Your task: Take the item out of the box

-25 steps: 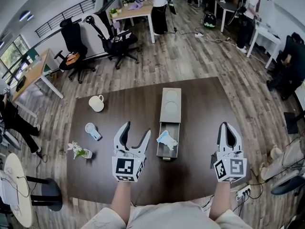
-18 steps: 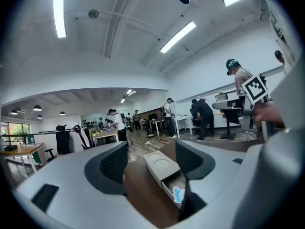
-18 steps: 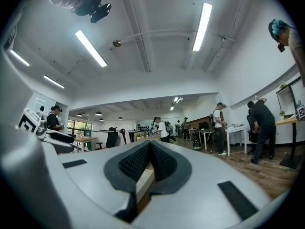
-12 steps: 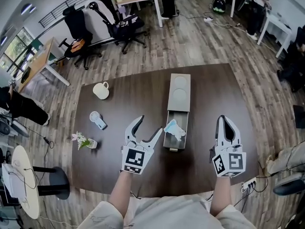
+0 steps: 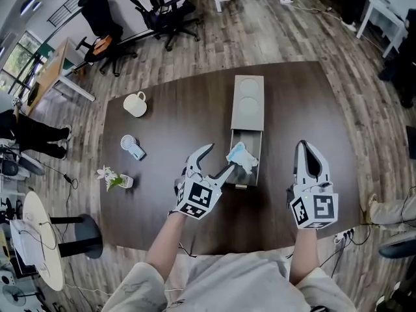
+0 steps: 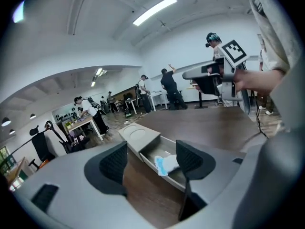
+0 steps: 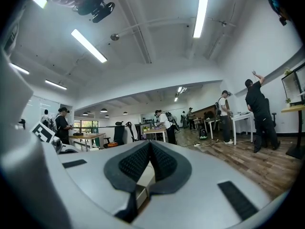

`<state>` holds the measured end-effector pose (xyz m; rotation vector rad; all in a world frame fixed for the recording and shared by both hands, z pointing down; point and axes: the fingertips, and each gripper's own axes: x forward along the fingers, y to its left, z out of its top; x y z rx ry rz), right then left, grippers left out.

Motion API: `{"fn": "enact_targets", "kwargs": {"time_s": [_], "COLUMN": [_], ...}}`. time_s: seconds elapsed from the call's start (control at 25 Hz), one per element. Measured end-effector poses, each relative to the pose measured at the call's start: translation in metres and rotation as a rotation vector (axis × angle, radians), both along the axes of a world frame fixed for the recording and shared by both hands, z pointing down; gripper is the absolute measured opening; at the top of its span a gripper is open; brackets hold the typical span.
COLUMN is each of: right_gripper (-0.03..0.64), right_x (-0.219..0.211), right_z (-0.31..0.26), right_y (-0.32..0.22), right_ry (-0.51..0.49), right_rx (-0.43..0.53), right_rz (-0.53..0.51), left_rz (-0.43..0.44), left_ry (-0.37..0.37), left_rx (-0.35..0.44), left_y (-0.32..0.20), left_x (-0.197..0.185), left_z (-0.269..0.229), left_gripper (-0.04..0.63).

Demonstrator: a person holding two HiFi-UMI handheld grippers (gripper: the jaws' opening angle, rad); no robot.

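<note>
The left claw (image 5: 219,158) is spread wide, jaws well apart, and grips nothing. It points at the open drawer of the box (image 5: 247,103). In the left gripper view, the left claw (image 6: 151,162) frames the item (image 6: 165,164) between its jaws, nearer the right-hand jaw, which hides part of it. Whether that jaw touches the item cannot be told.

The item (image 5: 241,156) is a crumpled white and blue thing. It lies in the drawer, at the side nearest the left claw, and sticks up above the drawer wall. The box (image 6: 139,136) is long and grey, with two round dents in its top, and stands near the middle of the dark table (image 5: 169,125). Its drawer is pulled out towards the person.

The right claw (image 5: 304,149) is clenched, jaws together with nothing between them, as the right gripper view shows (image 7: 150,159). It hangs over the table to the right of the box, apart from it.

On the left part of the table stand a mug (image 5: 135,104), a small fan (image 5: 132,147) and a little vase of flowers (image 5: 114,178), all well apart from the box.
</note>
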<state>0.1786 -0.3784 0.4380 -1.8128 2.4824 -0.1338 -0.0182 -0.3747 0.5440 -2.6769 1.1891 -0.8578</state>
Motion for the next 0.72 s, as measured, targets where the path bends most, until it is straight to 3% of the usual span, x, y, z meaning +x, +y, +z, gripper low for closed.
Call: {"fn": "enact_targets", "kwargs": {"time_s": [0.16, 0.52, 0.72], "right_gripper": [0.002, 0.002, 0.002], "right_x": [0.001, 0.000, 0.005], "right_z": [0.005, 0.014, 0.023], "right_y": [0.000, -0.003, -0.002], "right_ry": [0.000, 0.020, 0.025], "right_rx": [-0.016, -0.037, -0.060], "right_rz": [0.006, 0.009, 0.021], "left_rz": [0.086, 0.224, 0.324], "left_ry": [-0.114, -0.272, -0.436], "left_rx": [-0.028, -0.101, -0.070], "left_y": [0.004, 0.009, 0.006], "left_x": [0.010, 0.030, 0.038], "left_z": [0.024, 0.072, 0.094], "left_gripper": [0.327, 0.328, 0.328]}}
